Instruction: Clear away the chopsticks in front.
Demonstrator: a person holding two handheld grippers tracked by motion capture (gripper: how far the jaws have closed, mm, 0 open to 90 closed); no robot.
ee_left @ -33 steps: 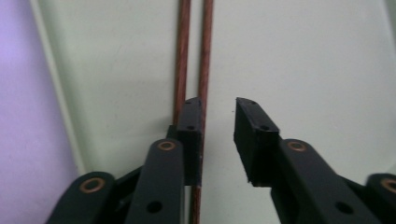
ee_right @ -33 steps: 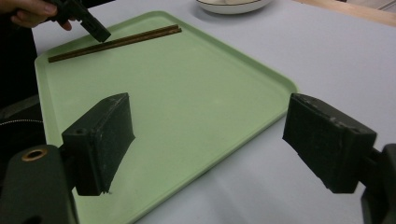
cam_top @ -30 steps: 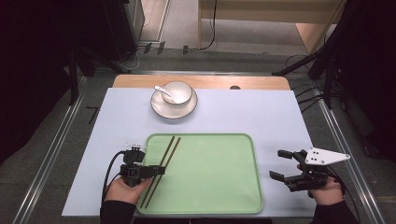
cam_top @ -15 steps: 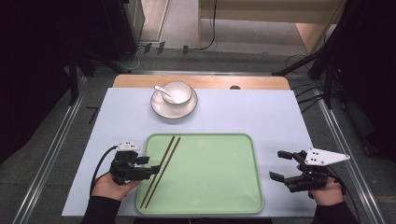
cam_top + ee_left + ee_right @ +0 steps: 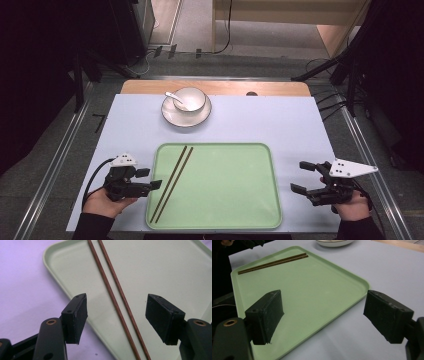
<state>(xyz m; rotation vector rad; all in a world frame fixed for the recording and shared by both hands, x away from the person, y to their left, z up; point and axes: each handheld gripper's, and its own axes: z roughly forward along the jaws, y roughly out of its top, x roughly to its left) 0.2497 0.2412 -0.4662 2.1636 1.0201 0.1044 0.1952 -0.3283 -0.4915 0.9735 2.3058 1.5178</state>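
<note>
Chopsticks are laid side by side as a pair on the left part of the green tray, slanted from its far-left area down toward its near-left corner; the tray sits at the bench's near edge. The left tool is held with its jaws spread, just beside the tray's left rim and pointed at the sticks. The right tool is held near the bench's near-right corner, also spread and empty, apart from the tray's right rim.

Trouble is most likely to come from the thinness of the sticks: if the jaws are closed from this angle, only one stick may be caught, or the pair may be rolled apart and scattered across the smooth tray. The raised rim lies between the left tool and the sticks, so a low approach could be blocked by it, or the tray could be shoved along the bench. A pinch near one end would probably let the sticks tip and slip out.

In the left gripper view the chopsticks are seen running between the two spread pads, with a narrow gap between the sticks; that is not made out from above. From the high view a bowl with a spoon on a saucer is shown near the far edge. In the right gripper view the tray's raised corner lip is shown.
</note>
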